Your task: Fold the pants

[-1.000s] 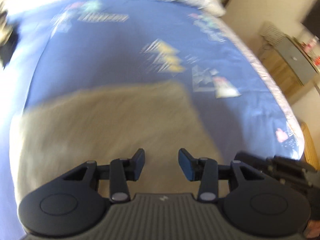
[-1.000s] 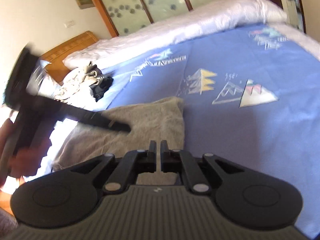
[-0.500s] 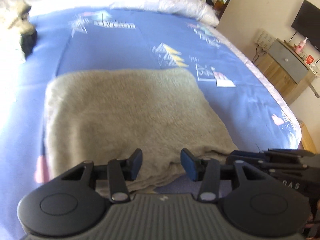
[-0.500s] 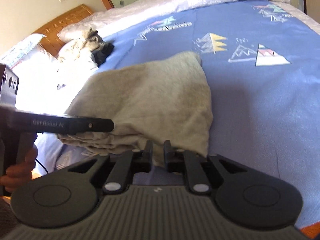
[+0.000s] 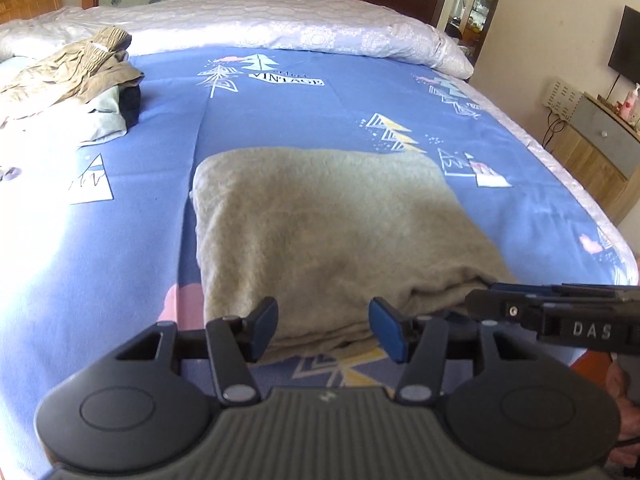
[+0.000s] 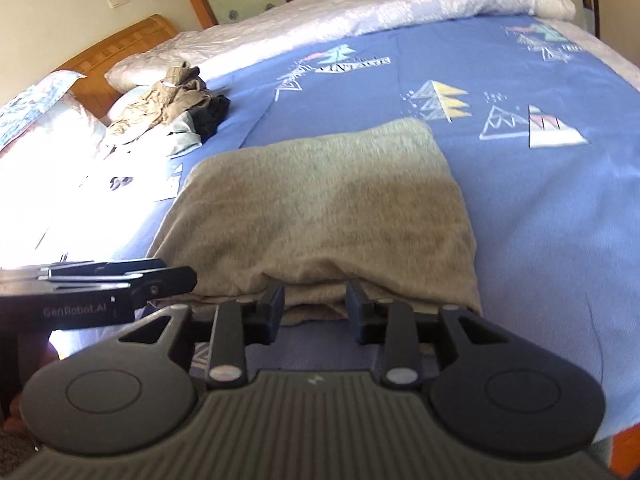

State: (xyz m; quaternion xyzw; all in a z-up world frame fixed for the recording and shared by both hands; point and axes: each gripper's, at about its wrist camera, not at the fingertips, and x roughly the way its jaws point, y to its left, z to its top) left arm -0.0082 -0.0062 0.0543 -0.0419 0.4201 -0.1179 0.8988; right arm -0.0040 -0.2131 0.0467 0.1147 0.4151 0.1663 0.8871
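Note:
Beige fleece pants [image 5: 332, 232] [image 6: 320, 208] lie folded into a thick rectangle on the blue patterned bed sheet [image 5: 300, 112]. My left gripper [image 5: 324, 326] hovers at the near edge of the stack, jaws opening, with the fabric edge behind the gap and no pad pressing on it. My right gripper [image 6: 316, 308] is at the same near edge further right, jaws opening too, with the layered hem seen in the gap and nothing gripped. Each gripper's fingers show from the side in the other view: right gripper [image 5: 560, 312], left gripper [image 6: 100, 284].
A heap of tan, pale green and black clothes [image 5: 92, 84] [image 6: 176, 108] lies at the far left. A white quilt [image 5: 280, 28] runs along the far side. A wooden cabinet [image 5: 592, 144] stands beyond the bed's right edge.
Both grippers pulled back towards the near edge of the pants. The right gripper went from shut to open and the left one widened. The pants now lie flat and free.

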